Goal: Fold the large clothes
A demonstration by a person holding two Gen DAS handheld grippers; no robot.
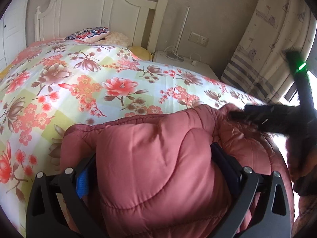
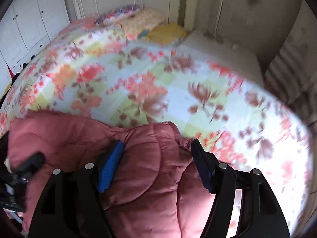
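A pink quilted padded jacket [image 1: 150, 158] lies bunched at the near edge of a bed with a floral cover [image 1: 89, 83]. My left gripper [image 1: 152, 168] has its jaws wide around a thick fold of the jacket, pads pressing into both sides. In the right wrist view, which is motion-blurred, my right gripper [image 2: 158, 168] also straddles a fold of the jacket [image 2: 148, 178], with its blue-padded fingers [image 2: 111, 166] against the fabric. The right gripper also shows in the left wrist view [image 1: 277, 117] at the jacket's right end.
Pillows [image 1: 93, 33] lie at the white headboard [image 1: 99, 6]. A white nightstand [image 1: 186, 63] with cables stands right of the bed, next to a patterned curtain [image 1: 267, 49]. White wardrobe doors [image 2: 29, 19] are on the left.
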